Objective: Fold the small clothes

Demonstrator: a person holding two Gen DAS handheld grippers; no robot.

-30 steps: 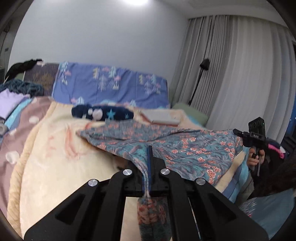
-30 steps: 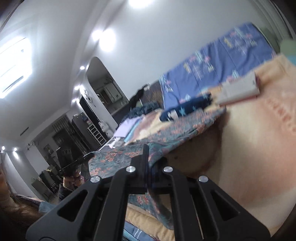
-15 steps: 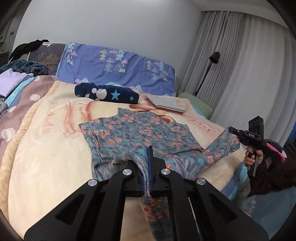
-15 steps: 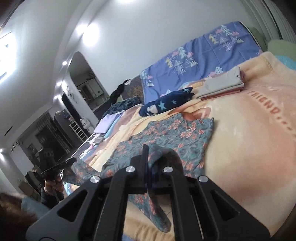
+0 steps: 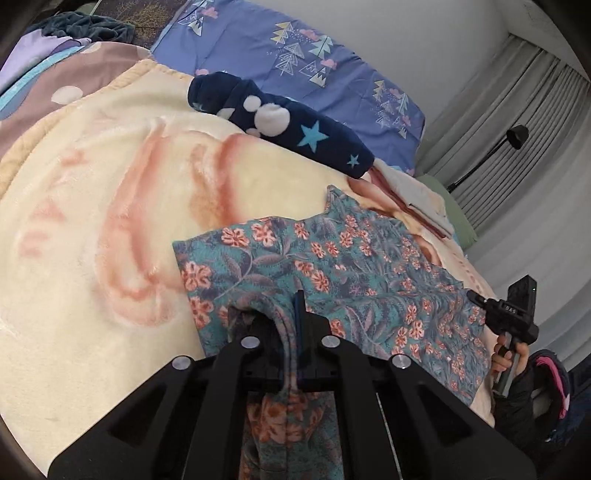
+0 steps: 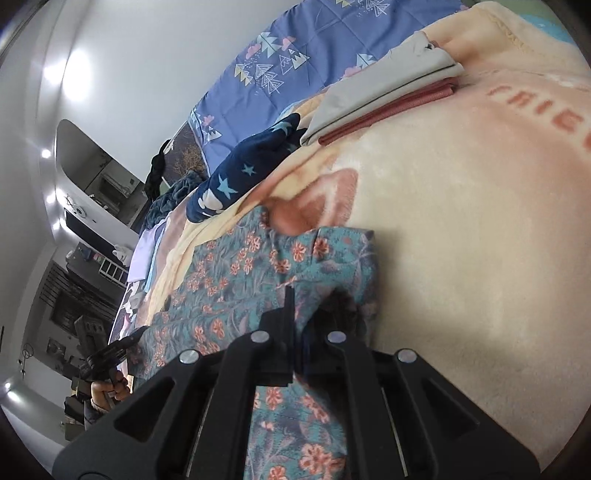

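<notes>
With the floral garment (image 5: 343, 273) spread flat near the blanket's (image 5: 92, 229) front edge, the left gripper (image 5: 295, 325) and right gripper (image 6: 295, 317) each pinch 1 corner, no fold made yet.

A bed fills the room, spread with a cream plush blanket (image 5: 92, 221) printed in peach. Blue pillows (image 5: 295, 62) patterned with little trees lean against a plain white wall (image 5: 424, 33). Grey pleated curtains (image 5: 524, 122) hang at the side, with a black floor lamp (image 5: 515, 136) before them. In the right wrist view, an arched opening (image 6: 99, 166) leads to what may be a kitchen, dim and distorted.
</notes>
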